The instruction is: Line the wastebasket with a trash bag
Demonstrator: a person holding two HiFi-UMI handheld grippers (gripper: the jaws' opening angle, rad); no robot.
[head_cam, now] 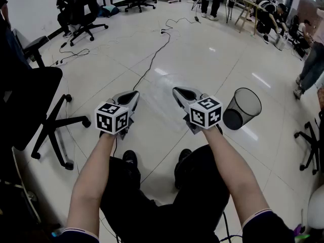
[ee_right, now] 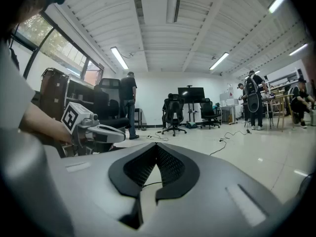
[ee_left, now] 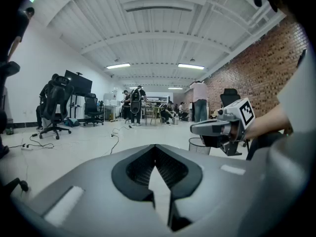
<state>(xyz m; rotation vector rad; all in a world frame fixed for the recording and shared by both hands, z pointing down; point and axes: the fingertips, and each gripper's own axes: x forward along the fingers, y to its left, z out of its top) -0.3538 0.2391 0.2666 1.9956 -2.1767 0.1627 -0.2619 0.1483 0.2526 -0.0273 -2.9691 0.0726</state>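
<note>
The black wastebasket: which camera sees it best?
The head view: the whole mesh wastebasket sits on the floor, right of the right hand-held gripper. The left gripper view catches only part of it, below that hand-held gripper. The right gripper view misses it.

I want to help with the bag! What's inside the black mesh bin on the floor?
No bag shows inside the wastebasket; pale floor shows through its mesh wall. Its dark bottom is too dim to check.

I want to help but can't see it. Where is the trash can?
In the head view, the black mesh wastebasket sits on the floor at the right, close beside the right gripper.
</note>
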